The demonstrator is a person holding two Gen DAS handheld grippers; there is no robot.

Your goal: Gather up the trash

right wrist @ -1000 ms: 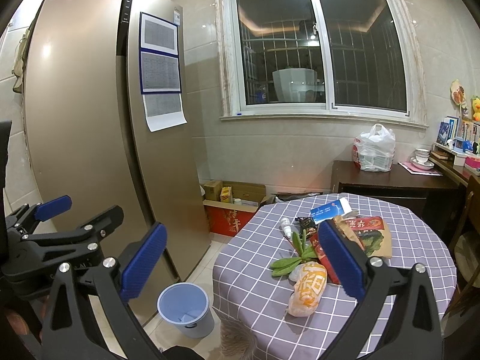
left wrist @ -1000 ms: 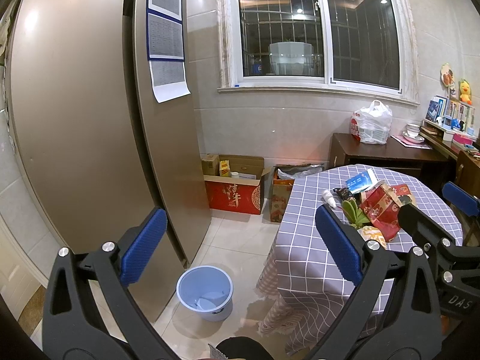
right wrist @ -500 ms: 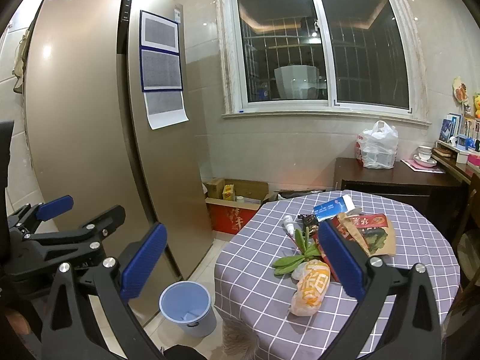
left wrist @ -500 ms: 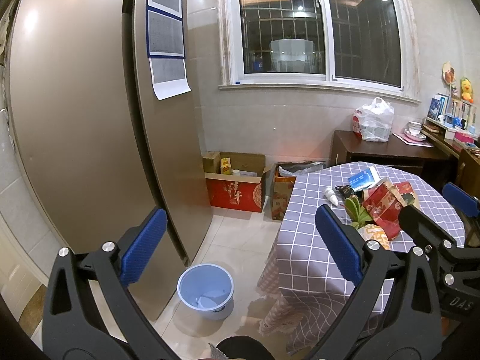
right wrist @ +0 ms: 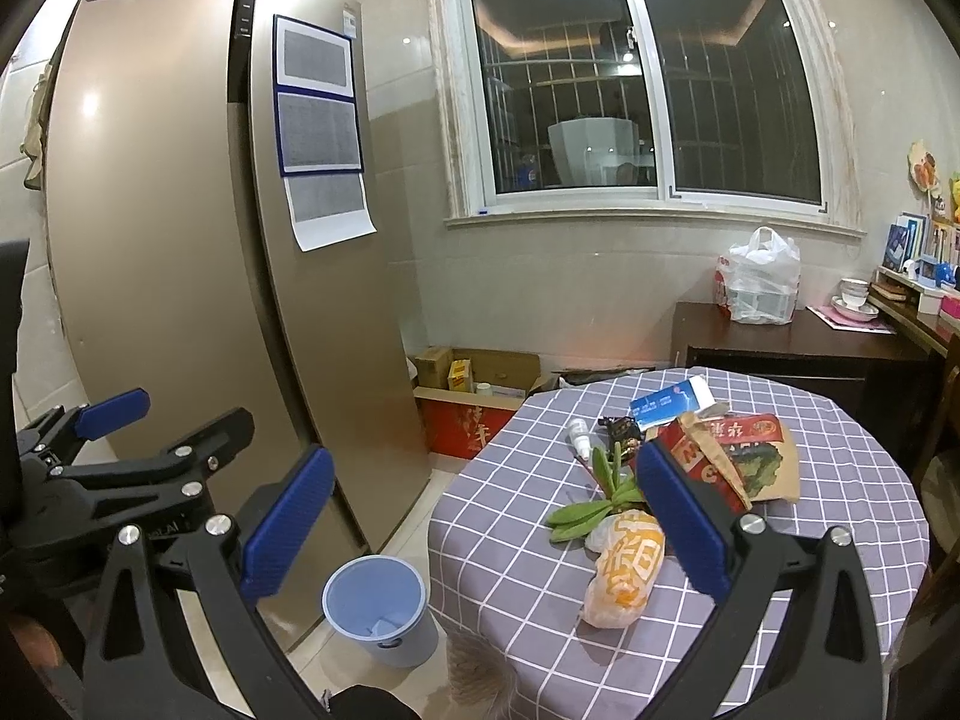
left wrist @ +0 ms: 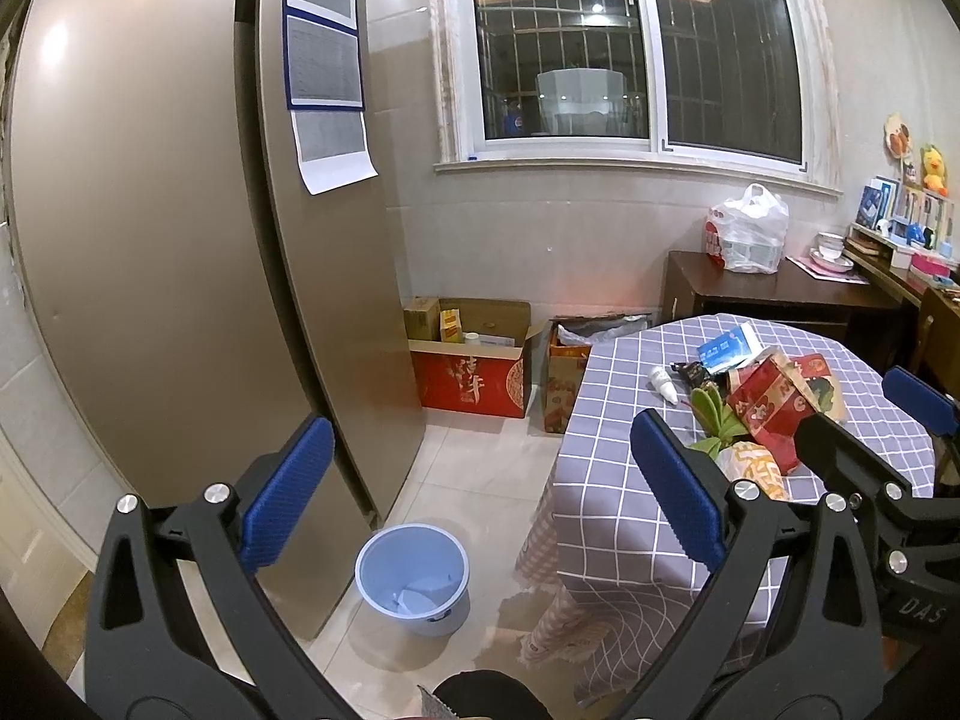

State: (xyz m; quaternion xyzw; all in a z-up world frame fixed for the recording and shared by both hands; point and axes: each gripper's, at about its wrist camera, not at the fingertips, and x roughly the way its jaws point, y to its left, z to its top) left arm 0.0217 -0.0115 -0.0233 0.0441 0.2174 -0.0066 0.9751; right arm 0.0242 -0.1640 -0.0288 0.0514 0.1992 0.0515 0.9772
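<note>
A light blue bin (right wrist: 378, 615) stands upright and open on the floor at 7 o'clock of the table (right wrist: 840, 480), a few white scraps in its bottom. On the checked cloth, the trash lies clustered: an orange-and-white bag (right wrist: 624, 570) at 6 o'clock, green leaves (right wrist: 591, 510) just above it, a red packet (right wrist: 708, 462) at centre, a brown paper bag (right wrist: 768, 468) touching it, a blue-white packet (right wrist: 669, 402) at 12, a small white bottle (right wrist: 581, 439) at 10, lying flat.

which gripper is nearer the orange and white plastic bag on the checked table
Right. The right gripper faces the orange and white plastic bag directly; the left gripper sits leftward, over floor.
</note>
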